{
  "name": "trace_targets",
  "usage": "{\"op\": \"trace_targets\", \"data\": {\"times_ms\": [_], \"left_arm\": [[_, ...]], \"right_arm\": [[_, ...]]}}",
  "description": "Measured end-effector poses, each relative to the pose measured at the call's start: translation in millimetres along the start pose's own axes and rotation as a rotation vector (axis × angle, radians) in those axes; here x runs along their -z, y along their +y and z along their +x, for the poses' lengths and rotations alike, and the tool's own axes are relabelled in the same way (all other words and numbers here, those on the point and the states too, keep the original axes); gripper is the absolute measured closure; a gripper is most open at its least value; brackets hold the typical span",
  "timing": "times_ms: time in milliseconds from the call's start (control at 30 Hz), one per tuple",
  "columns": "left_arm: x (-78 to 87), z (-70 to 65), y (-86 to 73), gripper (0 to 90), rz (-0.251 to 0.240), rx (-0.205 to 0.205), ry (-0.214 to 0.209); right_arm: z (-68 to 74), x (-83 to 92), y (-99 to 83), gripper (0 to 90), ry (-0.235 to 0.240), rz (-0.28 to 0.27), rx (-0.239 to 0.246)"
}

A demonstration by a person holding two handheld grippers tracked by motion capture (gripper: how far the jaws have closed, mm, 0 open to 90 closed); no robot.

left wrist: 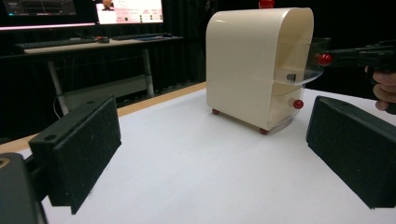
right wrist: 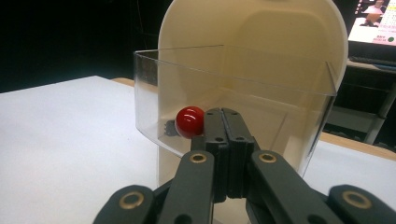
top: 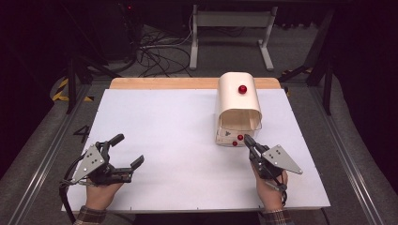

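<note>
A: Nearest the lens, lower centre of the right gripper view, what do the right gripper's [right wrist: 227, 122] jaws show?
B: Pressed together, nothing between them, tips just beside the red knob [right wrist: 190, 122] of the clear drawer [right wrist: 149, 93].
A: And outward?
B: The drawer stands pulled out of the cream cabinet [top: 238, 96], right of centre on the white table [top: 173, 136].
A: The left gripper [top: 127, 151]?
B: Jaws wide apart, lower left in the high view, well apart from the cabinet.
</note>
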State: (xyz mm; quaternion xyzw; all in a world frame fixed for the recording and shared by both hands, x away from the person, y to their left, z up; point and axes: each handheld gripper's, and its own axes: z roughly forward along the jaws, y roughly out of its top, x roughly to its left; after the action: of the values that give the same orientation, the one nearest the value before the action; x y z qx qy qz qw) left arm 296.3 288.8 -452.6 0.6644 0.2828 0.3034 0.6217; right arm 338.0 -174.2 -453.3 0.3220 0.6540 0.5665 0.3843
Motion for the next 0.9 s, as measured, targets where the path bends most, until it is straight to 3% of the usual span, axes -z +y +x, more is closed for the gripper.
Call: {"op": "trace_targets", "data": {"times_ms": [900], "left_arm": [[0.7, 0.1, 0.2, 4.0, -0.001, -0.004, 0.002]], "right_arm": [[-3.0, -8.0, 0.5, 90.0, -0.024, -0.003, -0.022]]}}
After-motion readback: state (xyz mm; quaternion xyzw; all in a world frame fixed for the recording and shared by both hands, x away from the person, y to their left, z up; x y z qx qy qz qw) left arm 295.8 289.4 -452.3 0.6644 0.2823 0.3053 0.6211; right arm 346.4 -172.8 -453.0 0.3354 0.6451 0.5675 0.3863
